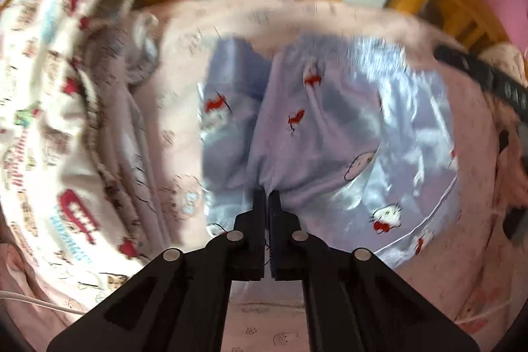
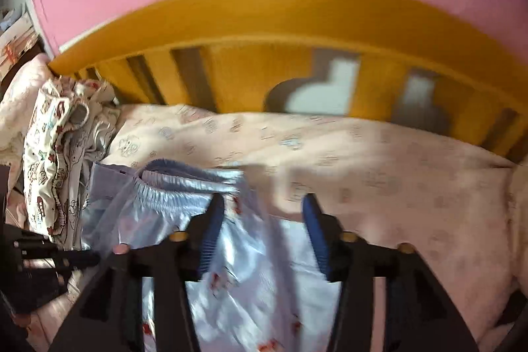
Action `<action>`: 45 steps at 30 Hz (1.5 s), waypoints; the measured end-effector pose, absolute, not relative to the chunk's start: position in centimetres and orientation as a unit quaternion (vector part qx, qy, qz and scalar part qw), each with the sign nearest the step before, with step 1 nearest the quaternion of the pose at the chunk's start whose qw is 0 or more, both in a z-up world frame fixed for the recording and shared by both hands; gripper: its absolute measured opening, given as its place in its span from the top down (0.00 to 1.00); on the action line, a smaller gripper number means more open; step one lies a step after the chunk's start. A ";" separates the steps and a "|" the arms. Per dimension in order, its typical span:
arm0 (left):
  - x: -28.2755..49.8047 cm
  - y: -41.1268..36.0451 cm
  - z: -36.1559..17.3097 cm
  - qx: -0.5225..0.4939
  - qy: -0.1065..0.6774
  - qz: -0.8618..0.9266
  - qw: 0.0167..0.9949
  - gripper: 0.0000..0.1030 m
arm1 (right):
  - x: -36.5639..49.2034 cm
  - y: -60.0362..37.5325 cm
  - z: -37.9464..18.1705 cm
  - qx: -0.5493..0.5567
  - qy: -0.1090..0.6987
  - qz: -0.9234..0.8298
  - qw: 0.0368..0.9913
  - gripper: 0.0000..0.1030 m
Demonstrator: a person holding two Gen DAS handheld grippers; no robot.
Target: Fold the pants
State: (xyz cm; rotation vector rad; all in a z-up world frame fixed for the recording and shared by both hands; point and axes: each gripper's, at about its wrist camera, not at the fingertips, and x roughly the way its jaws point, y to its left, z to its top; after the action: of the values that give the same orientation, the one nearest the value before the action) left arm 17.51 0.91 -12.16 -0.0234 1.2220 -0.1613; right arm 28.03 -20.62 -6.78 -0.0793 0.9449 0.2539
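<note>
Shiny light-blue satin pants [image 1: 330, 127] with red-bow cat prints lie on a pale pink bedsheet [image 1: 178, 94]. My left gripper [image 1: 267, 197] is shut on a pinched fold of the pants near their middle, and the cloth bunches at its tips. In the right wrist view the pants [image 2: 257, 269] lie under my right gripper [image 2: 262, 203], with the elastic waistband [image 2: 171, 190] to the left. The right gripper is open, its blue-padded fingers [image 2: 211, 236] spread over the fabric and holding nothing. The view is blurred.
A pile of printed white clothes [image 1: 49, 108] lies at the left, also in the right wrist view [image 2: 52, 160]. An orange wooden bed rail [image 2: 297, 32] and pink wall stand behind. The other gripper's dark body [image 1: 485, 78] is at the right edge.
</note>
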 end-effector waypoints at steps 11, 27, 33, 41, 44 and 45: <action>15.8 3.0 -10.0 0.009 0.569 -0.039 0.821 0.78 | 23.5 -24.3 -7.8 -0.045 0.518 0.097 0.849 0.48; 24.8 -3.4 -11.9 0.050 0.511 -0.077 0.855 0.94 | 26.0 -21.7 -13.1 -0.029 0.557 0.162 0.814 0.90; 26.4 -2.8 -11.6 0.043 0.499 -0.061 0.863 0.97 | 26.3 -22.7 -12.6 -0.018 0.547 0.134 0.826 0.95; 23.3 -0.3 -9.5 0.016 0.487 -0.066 0.871 0.45 | 25.9 -23.9 -12.0 -0.015 0.550 0.110 0.828 0.95; 20.6 1.2 -8.5 -0.009 0.491 -0.066 0.868 0.43 | 25.1 -24.4 -10.8 0.001 0.546 0.119 0.829 0.91; 19.5 1.7 -8.3 -0.019 0.495 -0.065 0.866 0.43 | 24.6 -24.6 -10.4 0.006 0.546 0.120 0.829 0.80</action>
State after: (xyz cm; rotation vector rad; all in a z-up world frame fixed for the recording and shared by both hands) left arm 19.50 1.74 -8.26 -0.0394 1.0371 -0.1366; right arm 24.63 -24.60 -10.44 0.0130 1.1579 0.2544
